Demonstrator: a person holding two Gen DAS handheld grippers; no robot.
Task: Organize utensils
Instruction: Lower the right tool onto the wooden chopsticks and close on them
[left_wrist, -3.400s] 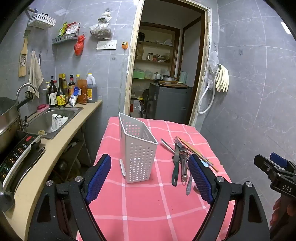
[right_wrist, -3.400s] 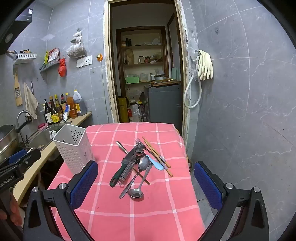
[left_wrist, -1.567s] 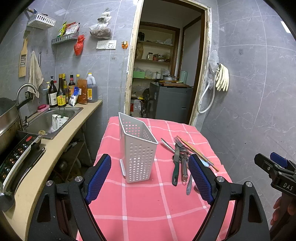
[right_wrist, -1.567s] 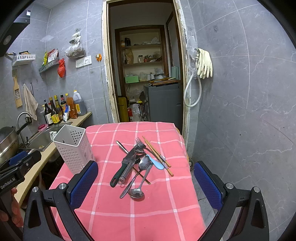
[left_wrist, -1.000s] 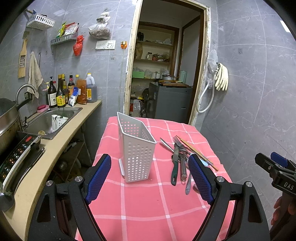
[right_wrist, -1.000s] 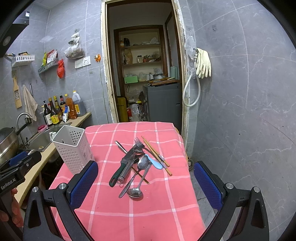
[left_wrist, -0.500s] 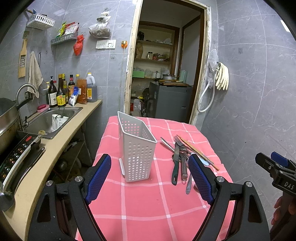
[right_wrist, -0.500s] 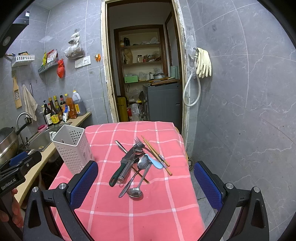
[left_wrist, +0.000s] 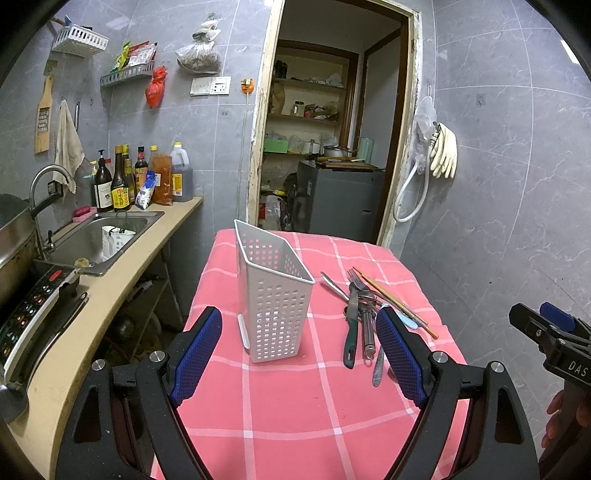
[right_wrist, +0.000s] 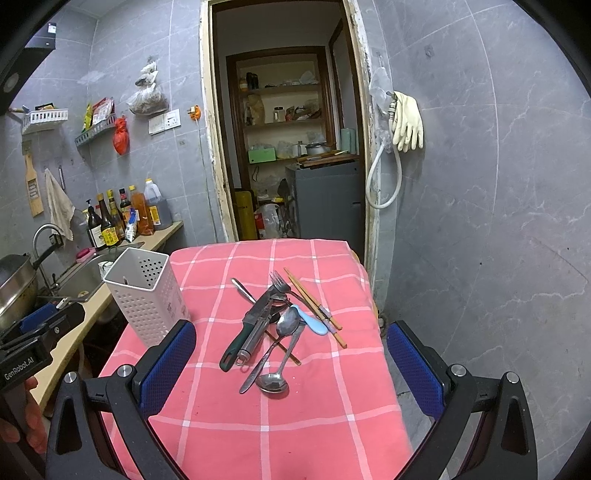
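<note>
Right wrist view | right gripper (right_wrist: 290, 360) and left gripper (left_wrist: 299, 354): jaws spread, empty | advice: pinch one handle from the utensils (right_wrist: 275, 325), drop upright into basket (right_wrist: 147, 295).

We counted one white perforated utensil holder (right_wrist: 147, 291), one green-handled knife (right_wrist: 246, 330), one fork (right_wrist: 282, 286), two metal spoons (right_wrist: 279, 363), one light blue spoon (right_wrist: 314, 323), a pair of wooden chopsticks (right_wrist: 314, 306) (two sticks), and two grippers, the left gripper (left_wrist: 299, 352) and the right gripper (right_wrist: 291, 363).
</note>
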